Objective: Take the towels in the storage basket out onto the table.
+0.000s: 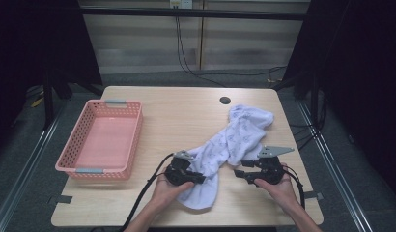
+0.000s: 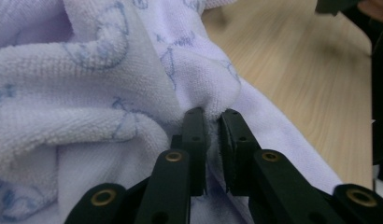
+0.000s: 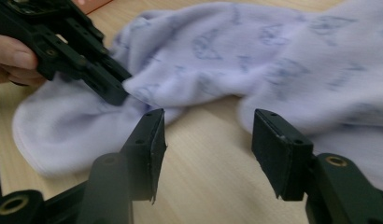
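A white towel (image 1: 234, 137) with a pale blue print lies crumpled across the right half of the wooden table (image 1: 186, 111). My left gripper (image 1: 198, 178) is at the towel's near end, and in the left gripper view its jaws (image 2: 213, 119) pinch a raised fold of the towel (image 2: 87, 93). My right gripper (image 1: 238, 173) hovers low just right of the towel with its jaws wide apart. In the right gripper view it (image 3: 208, 126) frames bare table, the towel (image 3: 255, 60) lies just beyond, and the left gripper (image 3: 110, 88) bites into the cloth.
A pink plastic basket (image 1: 77, 140) stands at the table's left side with nothing in it. A dark round hole (image 1: 225, 100) sits in the tabletop near the far edge. Cables trail from both grippers toward the near edge.
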Demonstrator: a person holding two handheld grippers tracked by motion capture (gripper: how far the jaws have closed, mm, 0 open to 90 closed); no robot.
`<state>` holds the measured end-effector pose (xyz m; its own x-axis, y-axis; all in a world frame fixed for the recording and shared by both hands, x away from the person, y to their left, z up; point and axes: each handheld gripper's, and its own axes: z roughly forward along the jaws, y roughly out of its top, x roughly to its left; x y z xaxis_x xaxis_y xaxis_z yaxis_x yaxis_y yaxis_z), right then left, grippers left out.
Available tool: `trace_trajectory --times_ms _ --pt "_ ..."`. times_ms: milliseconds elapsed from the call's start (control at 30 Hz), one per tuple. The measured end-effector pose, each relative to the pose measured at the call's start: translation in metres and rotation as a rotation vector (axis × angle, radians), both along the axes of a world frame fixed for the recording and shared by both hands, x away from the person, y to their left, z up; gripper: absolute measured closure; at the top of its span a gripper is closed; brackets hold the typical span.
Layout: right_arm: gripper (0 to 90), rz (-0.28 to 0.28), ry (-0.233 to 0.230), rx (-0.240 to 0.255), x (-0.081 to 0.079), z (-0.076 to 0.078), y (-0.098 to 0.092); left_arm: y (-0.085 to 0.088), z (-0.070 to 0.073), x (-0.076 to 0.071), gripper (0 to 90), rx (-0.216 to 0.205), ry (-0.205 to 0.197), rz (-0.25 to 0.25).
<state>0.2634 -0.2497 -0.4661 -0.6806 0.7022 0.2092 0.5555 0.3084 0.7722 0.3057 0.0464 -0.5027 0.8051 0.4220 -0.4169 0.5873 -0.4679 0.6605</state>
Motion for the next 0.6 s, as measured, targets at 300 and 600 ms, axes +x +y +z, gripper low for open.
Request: trace_trajectory --times_ms 300,600 --pt "58.1 0.1 0.034 -0.032 -0.008 -0.014 0.024 0.009 0.02 -0.003 58.7 -0.061 -0.016 -0.022" --pt "45.8 0.143 0.051 -0.084 0.006 -0.033 0.054 0.078 0.022 0.003 59.7 -0.057 -0.079 0.144"
